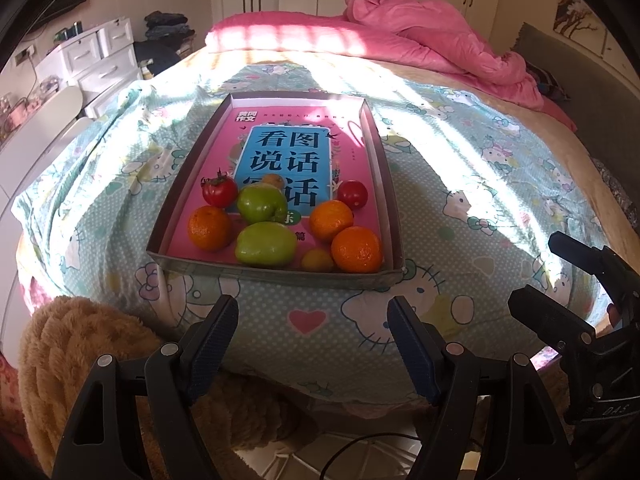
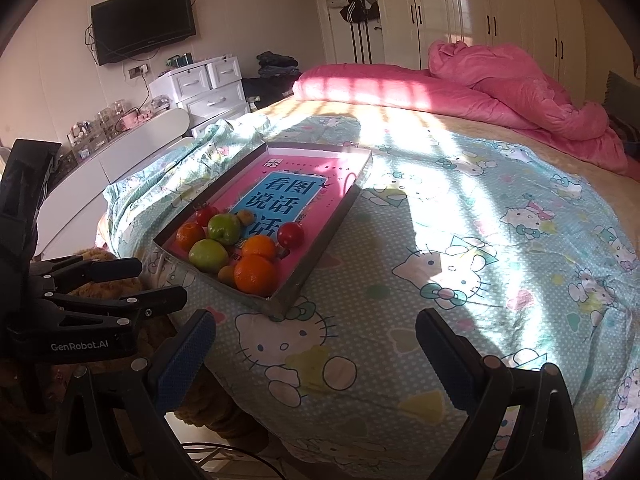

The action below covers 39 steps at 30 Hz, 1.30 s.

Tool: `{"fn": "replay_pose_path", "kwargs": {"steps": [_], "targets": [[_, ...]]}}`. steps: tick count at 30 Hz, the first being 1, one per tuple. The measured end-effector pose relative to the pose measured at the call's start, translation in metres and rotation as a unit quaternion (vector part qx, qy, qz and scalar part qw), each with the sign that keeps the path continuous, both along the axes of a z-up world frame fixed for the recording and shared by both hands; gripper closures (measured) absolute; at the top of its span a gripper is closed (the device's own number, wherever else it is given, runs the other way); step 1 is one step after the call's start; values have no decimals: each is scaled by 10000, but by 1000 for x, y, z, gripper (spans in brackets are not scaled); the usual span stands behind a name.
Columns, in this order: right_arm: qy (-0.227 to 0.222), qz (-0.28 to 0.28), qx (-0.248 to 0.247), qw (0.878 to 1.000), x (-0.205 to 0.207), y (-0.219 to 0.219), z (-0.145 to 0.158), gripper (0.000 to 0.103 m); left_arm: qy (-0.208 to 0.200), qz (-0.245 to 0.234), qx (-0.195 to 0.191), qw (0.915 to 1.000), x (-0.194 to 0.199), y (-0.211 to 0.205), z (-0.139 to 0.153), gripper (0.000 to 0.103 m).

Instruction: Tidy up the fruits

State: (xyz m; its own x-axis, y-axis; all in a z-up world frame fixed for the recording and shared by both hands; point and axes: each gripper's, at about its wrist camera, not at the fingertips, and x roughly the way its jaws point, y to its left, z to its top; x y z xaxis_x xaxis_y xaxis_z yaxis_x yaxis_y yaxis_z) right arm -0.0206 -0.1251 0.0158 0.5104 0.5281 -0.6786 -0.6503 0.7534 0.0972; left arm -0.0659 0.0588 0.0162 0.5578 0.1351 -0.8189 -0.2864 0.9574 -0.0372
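Observation:
A shallow cardboard tray (image 1: 394, 216) (image 2: 340, 216) lined with a pink book cover lies on the bed. At its near end sit three oranges (image 1: 356, 250) (image 2: 256, 274), two green fruits (image 1: 266, 245) (image 2: 208, 255), two red tomatoes (image 1: 219, 191) (image 2: 291, 234) and small yellow-brown fruits (image 1: 317, 260). My left gripper (image 1: 314, 340) is open and empty, just short of the tray's near edge. My right gripper (image 2: 316, 354) is open and empty, over the blanket to the right of the tray. Each gripper shows in the other's view, the right one (image 1: 576, 300) and the left one (image 2: 132, 284).
The bed has a Hello Kitty blanket (image 1: 480, 200) (image 2: 460, 260) and a bunched pink duvet (image 1: 420, 28) (image 2: 500, 92) at the far end. A brown plush toy (image 1: 80, 352) sits below the bed's near edge. White drawers (image 2: 208, 88), a white desk and a wall TV (image 2: 142, 22) stand left.

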Motion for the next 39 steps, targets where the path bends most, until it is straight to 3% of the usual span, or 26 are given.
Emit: {"fn": "replay_pose_path", "kwargs": {"steps": [30, 35, 39], "targets": [[-7, -41, -4, 10000, 2, -1, 1, 2, 22, -65, 172, 9998, 3, -3, 2, 25], [12, -78, 2, 10000, 5, -1, 2, 2, 153, -37, 48, 9999, 7, 3, -5, 25], [-18, -228, 126, 9997, 12, -7, 7, 2, 52, 173, -297, 9994, 11, 27, -6, 25]]}}
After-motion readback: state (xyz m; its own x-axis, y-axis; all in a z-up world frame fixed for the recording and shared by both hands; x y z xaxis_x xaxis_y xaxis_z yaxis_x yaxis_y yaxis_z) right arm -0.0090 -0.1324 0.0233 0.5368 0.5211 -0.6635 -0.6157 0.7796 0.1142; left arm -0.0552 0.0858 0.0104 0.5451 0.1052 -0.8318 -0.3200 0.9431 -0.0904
